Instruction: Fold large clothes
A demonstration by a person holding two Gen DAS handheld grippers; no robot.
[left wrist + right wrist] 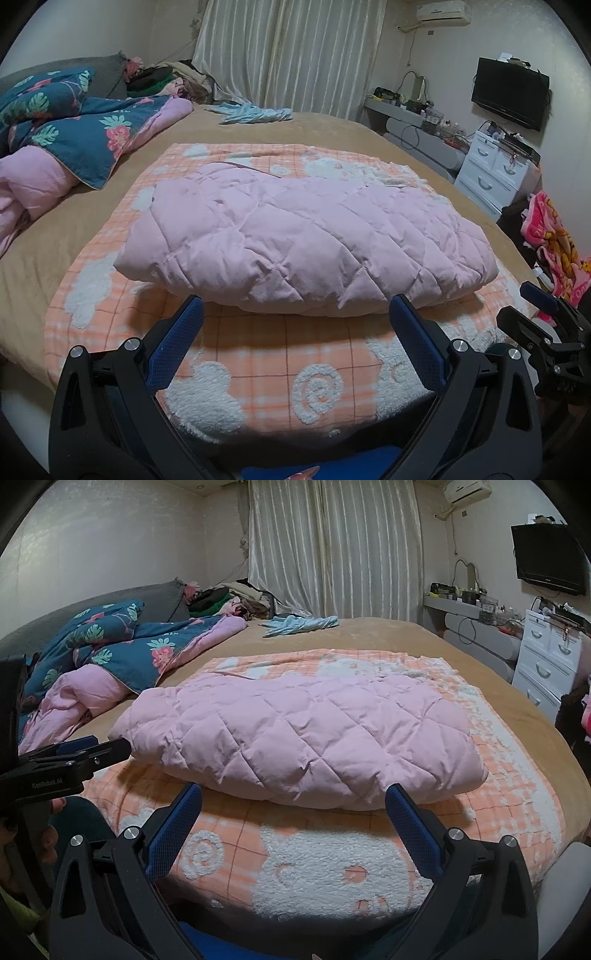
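A pink quilted jacket (303,236) (306,734) lies folded into a thick bundle on an orange-and-white checked blanket (280,365) (332,867) spread over the bed. My left gripper (295,310) hovers open just in front of the bundle's near edge, its blue pads (181,332) holding nothing. My right gripper (293,797) is likewise open before the same edge, empty. In the left wrist view the right gripper (535,314) shows at the right edge; in the right wrist view the left gripper (85,753) shows at the left, held by a hand (48,845).
A rumpled blue floral quilt (62,122) with pink lining lies on the bed's left side. A light blue garment (255,112) rests at the far end by the curtains. White drawers (495,170), a shelf and a wall TV (509,92) stand right of the bed.
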